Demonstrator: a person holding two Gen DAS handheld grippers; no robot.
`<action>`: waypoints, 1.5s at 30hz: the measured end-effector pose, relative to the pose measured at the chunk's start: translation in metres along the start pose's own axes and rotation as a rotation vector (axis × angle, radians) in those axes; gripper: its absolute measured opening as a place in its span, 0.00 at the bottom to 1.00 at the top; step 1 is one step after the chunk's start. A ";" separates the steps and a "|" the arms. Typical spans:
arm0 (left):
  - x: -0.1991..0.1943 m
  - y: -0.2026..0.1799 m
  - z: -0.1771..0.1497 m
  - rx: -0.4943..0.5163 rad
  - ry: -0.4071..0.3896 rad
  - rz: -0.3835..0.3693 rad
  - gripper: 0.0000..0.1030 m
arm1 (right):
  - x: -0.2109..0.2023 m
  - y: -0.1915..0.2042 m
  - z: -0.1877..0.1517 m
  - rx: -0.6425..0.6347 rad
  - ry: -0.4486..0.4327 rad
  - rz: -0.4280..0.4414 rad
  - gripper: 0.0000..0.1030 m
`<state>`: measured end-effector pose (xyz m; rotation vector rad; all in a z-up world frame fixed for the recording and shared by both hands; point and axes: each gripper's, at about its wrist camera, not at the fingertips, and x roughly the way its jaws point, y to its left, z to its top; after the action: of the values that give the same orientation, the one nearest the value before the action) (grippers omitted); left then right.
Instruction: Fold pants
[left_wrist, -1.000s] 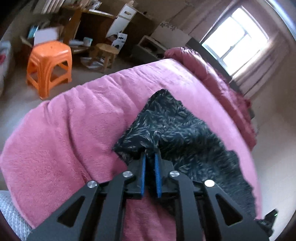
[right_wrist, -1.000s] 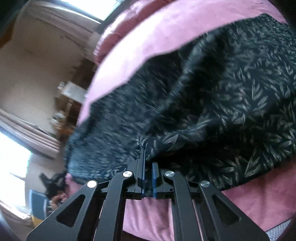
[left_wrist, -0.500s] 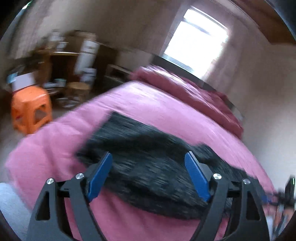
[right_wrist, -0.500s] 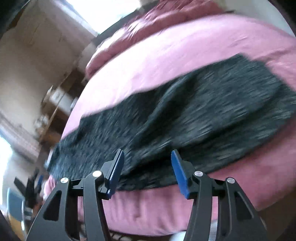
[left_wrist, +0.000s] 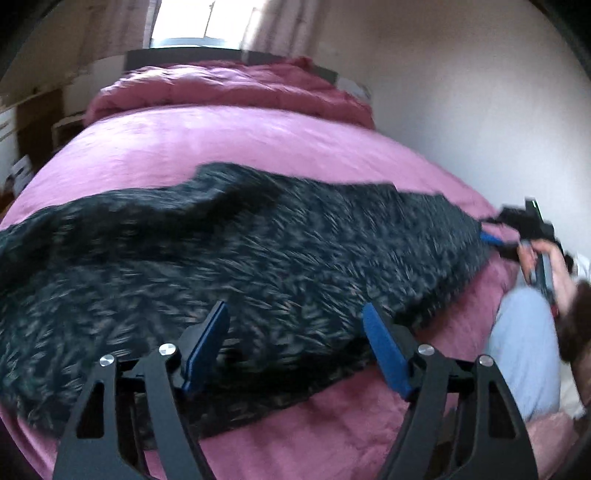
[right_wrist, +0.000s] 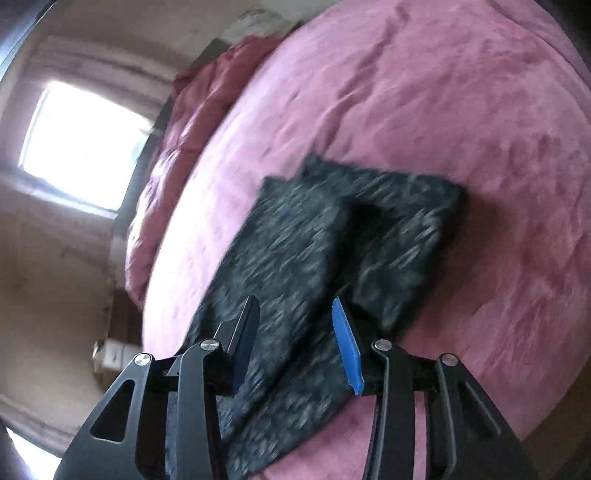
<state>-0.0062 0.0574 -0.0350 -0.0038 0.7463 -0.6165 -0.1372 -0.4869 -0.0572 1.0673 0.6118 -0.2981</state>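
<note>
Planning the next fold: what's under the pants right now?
The pants lie flat on the pink blanket, which shows all around them. Anything beneath the fabric itself is covered. Both grippers are open above them.

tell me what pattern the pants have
Dark, near-black fabric with a pale leaf-like print; the pants show it best in the left wrist view, though blurred.

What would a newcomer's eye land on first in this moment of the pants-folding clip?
The dark leaf-print pants stand out first, stretched lengthwise across the pink blanket that covers the bed. Next come the blue-padded fingers of the left hand-held gripper, spread open above the near edge of the fabric, and the right hand-held gripper, also open, over one end of the pants. A bright window glows beyond the far end of the bed.
</note>
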 end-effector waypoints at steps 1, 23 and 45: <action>0.003 -0.004 -0.001 0.021 0.014 -0.004 0.68 | 0.003 -0.003 0.002 0.014 -0.005 0.005 0.37; -0.005 -0.028 -0.015 0.208 0.035 -0.048 0.02 | -0.036 0.008 0.025 -0.097 -0.079 -0.014 0.04; -0.034 0.039 0.018 -0.102 -0.084 0.035 0.67 | -0.044 0.101 -0.038 -0.420 -0.208 -0.029 0.21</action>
<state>0.0060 0.1037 -0.0088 -0.1096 0.6944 -0.5411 -0.1331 -0.4095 0.0292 0.6151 0.4755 -0.2859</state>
